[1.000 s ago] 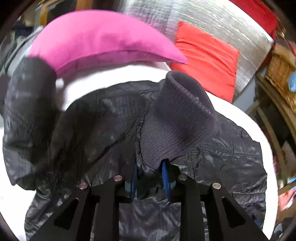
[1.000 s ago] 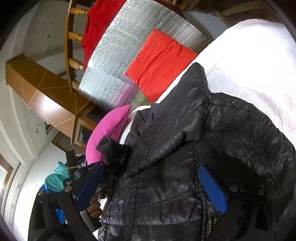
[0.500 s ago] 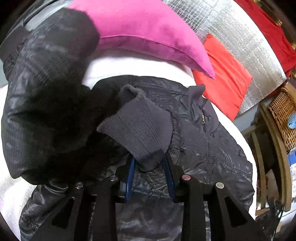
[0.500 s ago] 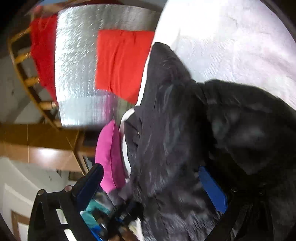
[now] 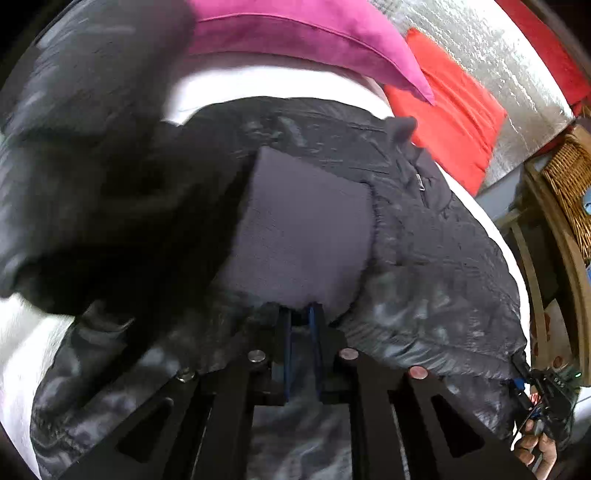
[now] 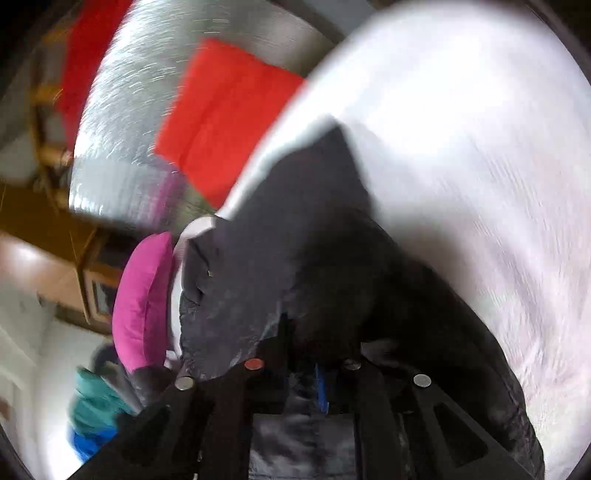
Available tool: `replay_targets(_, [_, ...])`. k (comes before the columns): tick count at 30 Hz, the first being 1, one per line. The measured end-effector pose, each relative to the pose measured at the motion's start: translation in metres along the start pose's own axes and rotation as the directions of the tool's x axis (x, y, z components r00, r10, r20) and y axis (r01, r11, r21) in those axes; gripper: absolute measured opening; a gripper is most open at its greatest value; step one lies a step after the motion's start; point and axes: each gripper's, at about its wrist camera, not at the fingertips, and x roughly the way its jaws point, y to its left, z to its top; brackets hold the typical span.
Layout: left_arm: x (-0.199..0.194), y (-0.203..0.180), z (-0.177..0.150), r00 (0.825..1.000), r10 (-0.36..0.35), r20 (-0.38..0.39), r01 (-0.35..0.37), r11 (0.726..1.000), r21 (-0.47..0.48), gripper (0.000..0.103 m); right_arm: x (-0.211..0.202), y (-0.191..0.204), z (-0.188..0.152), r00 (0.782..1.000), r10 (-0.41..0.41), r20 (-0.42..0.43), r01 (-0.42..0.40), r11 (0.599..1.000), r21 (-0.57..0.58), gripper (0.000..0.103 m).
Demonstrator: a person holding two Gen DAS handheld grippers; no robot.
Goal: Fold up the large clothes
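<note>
A shiny black puffer jacket (image 5: 424, 258) lies spread on a white bed (image 6: 480, 147). The left gripper (image 5: 300, 317) is pinched shut on the jacket's grey knitted cuff (image 5: 303, 229), which sits over the jacket's middle. The right gripper (image 6: 303, 365) is closed too, with black jacket cloth bunched between its fingers. A pink pillow (image 5: 295, 33) and a red cushion (image 5: 454, 110) lie near the jacket's top.

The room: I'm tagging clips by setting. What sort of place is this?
Probably a bedroom: a jacket lies on a white bed, with pink and red pillows at its head.
</note>
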Motion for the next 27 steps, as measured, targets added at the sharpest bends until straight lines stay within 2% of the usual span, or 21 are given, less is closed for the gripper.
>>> replay_targets(2, [-0.010, 0.006, -0.001, 1.000, 0.010, 0.026, -0.009, 1.000, -0.009, 0.015, -0.004, 0.000, 0.001, 1.000, 0.027, 0.010, -0.027, 1.000, -0.005, 0.019])
replay_targets(3, [-0.017, 0.010, 0.000, 0.999, 0.021, 0.046, -0.020, 1.000, -0.020, 0.021, -0.005, 0.003, 0.001, 1.000, 0.028, 0.010, -0.028, 1.000, -0.010, 0.023])
replay_targets(4, [-0.022, 0.012, 0.002, 0.998, 0.020, 0.060, -0.018, 0.999, -0.031, 0.036, -0.006, 0.005, 0.000, 0.999, 0.036, 0.006, -0.036, 0.999, -0.010, 0.027])
replay_targets(5, [-0.026, 0.014, 0.004, 0.997, 0.022, 0.076, -0.019, 0.999, -0.043, 0.045, -0.005, 0.008, 0.000, 0.998, 0.063, 0.005, -0.063, 0.998, -0.006, 0.042])
replay_targets(6, [-0.031, 0.016, 0.006, 0.995, 0.031, 0.096, -0.025, 0.998, -0.056, 0.065, -0.006, 0.010, 0.000, 0.996, 0.093, 0.007, -0.093, 0.996, -0.004, 0.064])
replay_targets(7, [-0.034, 0.017, 0.009, 0.992, 0.040, 0.116, -0.033, 0.997, -0.067, 0.072, -0.006, 0.014, -0.001, 0.993, 0.119, 0.011, -0.119, 0.993, -0.007, 0.072])
replay_targets(8, [-0.036, 0.017, 0.011, 0.990, 0.042, 0.131, -0.032, 0.997, -0.074, 0.072, -0.007, 0.017, -0.003, 0.993, 0.117, 0.017, -0.117, 0.993, -0.016, 0.078])
replay_targets(10, [-0.033, 0.016, 0.018, 0.991, 0.033, 0.132, -0.024, 0.997, -0.074, 0.072, -0.005, 0.026, -0.005, 0.995, 0.099, 0.018, -0.098, 0.994, -0.041, 0.079])
replay_targets(12, [-0.020, 0.011, 0.027, 0.993, 0.034, 0.110, -0.026, 0.997, -0.073, 0.072, -0.002, 0.025, -0.004, 0.996, 0.087, 0.016, -0.087, 0.996, -0.036, 0.079])
replay_targets(13, [-0.009, 0.010, 0.032, 0.997, 0.031, 0.073, -0.025, 0.997, -0.076, 0.069, 0.000, 0.023, -0.004, 0.997, 0.081, 0.016, -0.081, 0.997, -0.021, 0.079])
replay_targets(14, [-0.003, 0.010, 0.034, 0.998, 0.044, 0.048, -0.040, 0.996, -0.082, 0.055, 0.002, 0.022, -0.004, 0.997, 0.079, 0.010, -0.078, 0.997, -0.018, 0.077])
replay_targets(15, [0.003, 0.011, 0.037, 0.998, 0.064, 0.028, -0.062, 0.994, -0.085, 0.020, 0.004, 0.023, -0.003, 0.998, 0.062, 0.000, -0.062, 0.998, -0.031, 0.057])
replay_targets(16, [0.007, 0.012, 0.040, 0.998, 0.061, 0.003, -0.060, 0.994, -0.094, 0.017, 0.007, 0.027, -0.002, 0.999, 0.026, -0.023, -0.027, 0.998, -0.050, 0.037])
replay_targets(17, [0.004, 0.012, 0.041, 0.998, 0.062, 0.010, -0.061, 0.994, -0.095, 0.016, 0.010, 0.031, -0.002, 0.999, 0.009, -0.038, -0.011, 0.998, -0.066, 0.010])
replay_targets(20, [-0.033, 0.000, 0.036, 0.994, 0.048, 0.097, -0.045, 0.998, -0.034, 0.016, -0.010, 0.059, -0.001, 1.000, 0.010, -0.016, -0.013, 0.981, -0.196, 0.009])
replay_targets(22, [-0.044, -0.003, 0.028, 0.991, 0.048, 0.123, -0.050, 0.999, 0.007, 0.016, -0.019, 0.063, 0.001, 1.000, 0.009, -0.001, -0.010, 0.975, -0.221, 0.009])
replay_targets(24, [-0.026, -0.001, 0.023, 0.991, 0.108, 0.080, -0.111, 0.993, 0.034, 0.016, -0.004, 0.044, -0.001, 0.997, -0.058, -0.059, 0.046, 0.981, -0.189, 0.009])
replay_targets(25, [-0.006, 0.004, 0.020, 0.989, 0.146, 0.021, -0.147, 0.989, 0.030, 0.016, 0.005, 0.032, -0.004, 0.991, -0.097, -0.090, 0.081, 0.983, -0.162, 0.010])
replay_targets(26, [0.007, 0.008, 0.017, 0.988, 0.151, -0.018, -0.150, 0.988, 0.025, 0.016, 0.009, 0.023, -0.007, 0.989, -0.110, -0.101, 0.096, 0.986, -0.138, 0.015])
replay_targets(27, [0.008, 0.008, 0.015, 0.989, 0.146, 0.011, -0.146, 0.989, 0.030, 0.017, 0.009, 0.013, -0.010, 0.992, -0.080, -0.097, 0.070, 0.992, -0.106, 0.017])
